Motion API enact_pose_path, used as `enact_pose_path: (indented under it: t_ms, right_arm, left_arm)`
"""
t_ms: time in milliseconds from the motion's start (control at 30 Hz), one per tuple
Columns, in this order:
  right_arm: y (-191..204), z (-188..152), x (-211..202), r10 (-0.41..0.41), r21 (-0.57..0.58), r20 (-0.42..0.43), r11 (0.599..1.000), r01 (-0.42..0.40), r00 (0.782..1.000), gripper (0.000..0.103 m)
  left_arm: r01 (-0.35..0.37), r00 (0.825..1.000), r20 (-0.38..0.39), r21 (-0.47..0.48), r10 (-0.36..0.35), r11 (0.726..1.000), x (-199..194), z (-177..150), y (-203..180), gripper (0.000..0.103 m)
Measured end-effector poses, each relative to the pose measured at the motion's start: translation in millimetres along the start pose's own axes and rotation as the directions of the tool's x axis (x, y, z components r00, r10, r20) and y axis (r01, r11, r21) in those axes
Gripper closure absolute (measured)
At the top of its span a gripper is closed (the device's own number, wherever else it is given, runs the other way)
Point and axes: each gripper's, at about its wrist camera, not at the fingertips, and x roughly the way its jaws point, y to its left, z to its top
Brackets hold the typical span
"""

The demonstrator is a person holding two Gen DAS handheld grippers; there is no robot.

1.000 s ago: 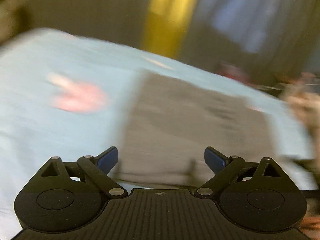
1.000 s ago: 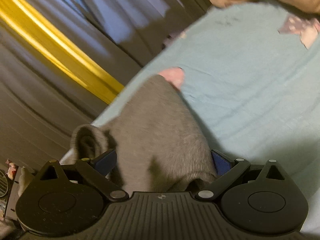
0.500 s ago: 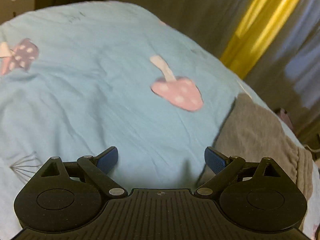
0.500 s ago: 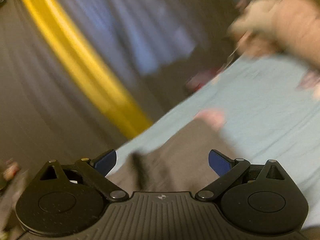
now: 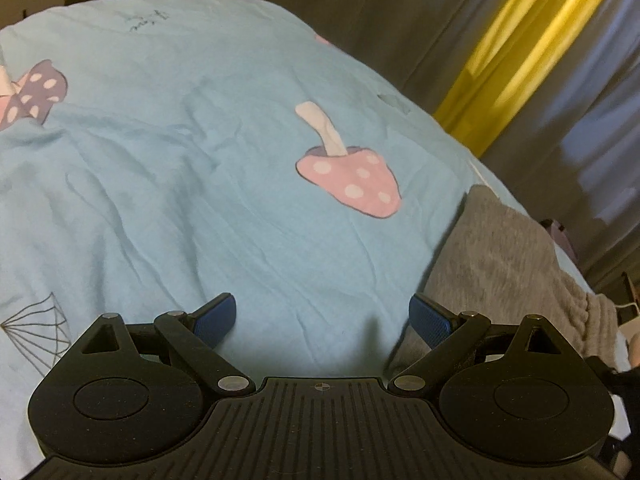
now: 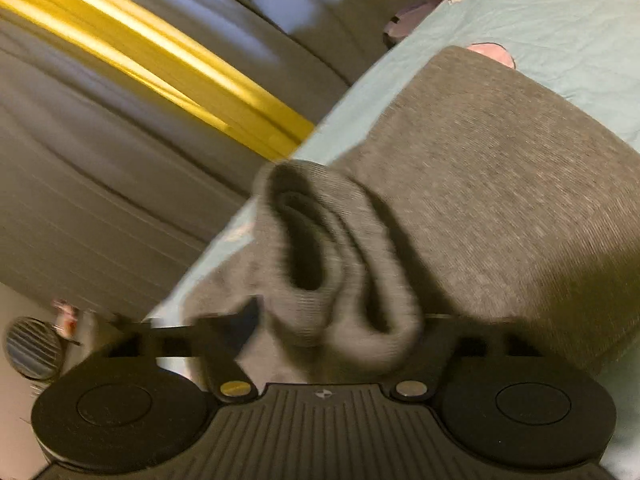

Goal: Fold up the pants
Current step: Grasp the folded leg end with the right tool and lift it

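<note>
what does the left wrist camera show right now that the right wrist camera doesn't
Only the left wrist view shows the whole pink mushroom print, the purple spotted print and the left gripper, open over bare sheet.

Only the right wrist view shows the pants' ribbed cuff bunched up between the fingers of the right gripper; blur hides whether it is clamped.

Both show the grey pants lying on the light blue bedsheet, with the yellow curtain behind.
</note>
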Motion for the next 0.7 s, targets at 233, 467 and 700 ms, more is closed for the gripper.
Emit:
enact_pose_path:
  t_ms: [233, 467, 700]
  right_arm:
    - [24, 0, 14, -0.056, -0.097, -0.001, 0.994, 0.056, 0.998, 0.056]
    - [81, 18, -17, 0.082, -0.216, 0.084, 0.974, -0.062, 0.993, 0.06]
    - [98, 41, -70, 0.197, -0.206, 0.189, 0.966, -0.157, 0.962, 0.06]
  left_arm:
    - [-0.006, 1.0, -0.02, 0.001, 0.006, 1.0, 5, -1, -1, 0.006]
    - [0.103, 0.994, -0.049, 0.079, -0.1, 0.992, 1, -7, -13, 0.006]
    - [0.134, 0.986, -0.121, 0.185, -0.113, 0.974, 8, -17, -32, 0.006]
